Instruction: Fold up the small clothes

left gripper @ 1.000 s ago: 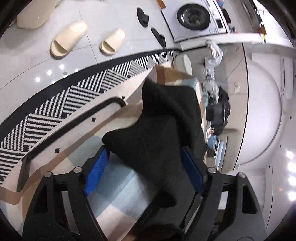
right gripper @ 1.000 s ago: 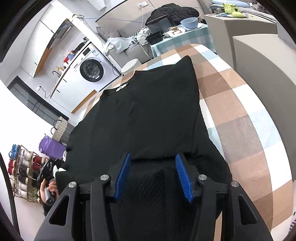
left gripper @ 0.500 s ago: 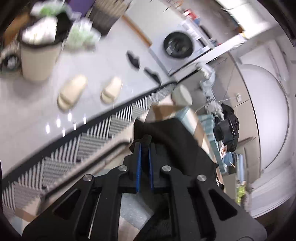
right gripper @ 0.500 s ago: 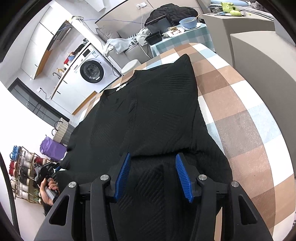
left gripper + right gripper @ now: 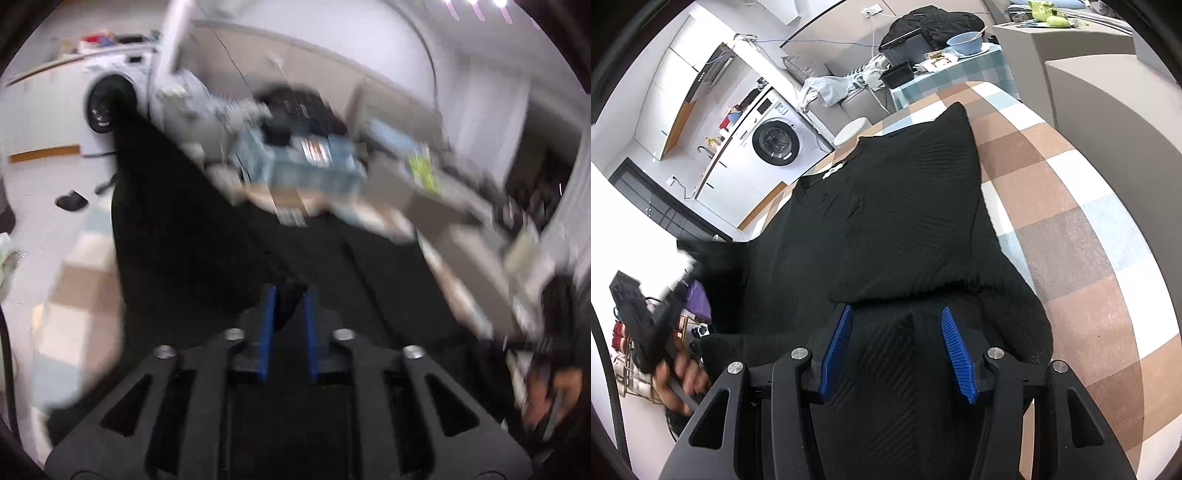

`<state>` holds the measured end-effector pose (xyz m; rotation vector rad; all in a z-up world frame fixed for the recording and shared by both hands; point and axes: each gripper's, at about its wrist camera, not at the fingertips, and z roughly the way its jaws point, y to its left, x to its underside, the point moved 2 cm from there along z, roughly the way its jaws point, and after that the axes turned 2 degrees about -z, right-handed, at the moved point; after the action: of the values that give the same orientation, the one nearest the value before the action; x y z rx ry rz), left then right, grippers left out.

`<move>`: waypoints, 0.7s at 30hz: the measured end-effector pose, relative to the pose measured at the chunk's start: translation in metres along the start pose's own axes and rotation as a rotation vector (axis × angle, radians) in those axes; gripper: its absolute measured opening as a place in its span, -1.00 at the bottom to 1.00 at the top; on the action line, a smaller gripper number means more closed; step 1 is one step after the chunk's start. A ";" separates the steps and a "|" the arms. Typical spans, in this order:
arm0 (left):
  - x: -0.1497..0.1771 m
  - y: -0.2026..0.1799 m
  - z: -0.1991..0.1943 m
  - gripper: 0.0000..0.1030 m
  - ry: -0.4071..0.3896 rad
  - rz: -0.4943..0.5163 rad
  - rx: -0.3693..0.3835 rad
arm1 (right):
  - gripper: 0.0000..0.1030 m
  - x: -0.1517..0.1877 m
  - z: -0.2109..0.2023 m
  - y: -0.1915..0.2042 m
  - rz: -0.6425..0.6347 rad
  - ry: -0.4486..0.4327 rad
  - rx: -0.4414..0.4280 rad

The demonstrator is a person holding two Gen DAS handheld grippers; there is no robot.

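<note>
Black knit garment [image 5: 908, 221] fills mid-frame on the checked surface [image 5: 1089, 229]. Left hand-held gripper [image 5: 288, 295] pinches its fabric; right hand-held gripper [image 5: 895, 325] is spread over it. Blue bowl [image 5: 964, 40], upper right, holds a utensil.

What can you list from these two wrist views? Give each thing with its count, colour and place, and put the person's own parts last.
black knit top: one, black, spread on the checked table, one side lifted.
checked tablecloth: one, brown, white and pale blue, under the top.
washing machine: one, white, far left by the wall.
blue bowl: one, pale blue, on the far side table.
round stool: one, white, beyond the table edge.
left tongs: one, black with blue pads, shut on the top's fabric.
right tongs: one, black with blue pads, open over the top's near edge.
hand: one, holding the left tongs' grip.
</note>
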<state>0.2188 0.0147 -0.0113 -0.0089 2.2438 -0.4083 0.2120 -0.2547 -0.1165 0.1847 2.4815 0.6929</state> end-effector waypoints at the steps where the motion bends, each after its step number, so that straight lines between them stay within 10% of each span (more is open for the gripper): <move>1: 0.007 -0.003 0.000 -0.27 0.003 0.006 -0.013 | 0.00 0.000 -0.001 -0.001 0.003 -0.002 0.001; 12: 0.033 0.081 -0.072 0.44 -0.069 -0.181 -0.210 | 0.00 0.000 -0.019 -0.002 -0.036 -0.033 0.018; 21: 0.081 0.141 -0.142 0.56 -0.081 -0.293 -0.330 | 0.30 0.024 -0.064 -0.023 -0.151 0.007 0.066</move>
<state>0.0779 0.1774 -0.0283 -0.5223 2.2098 -0.1829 0.1574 -0.2958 -0.0936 0.0192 2.4964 0.5498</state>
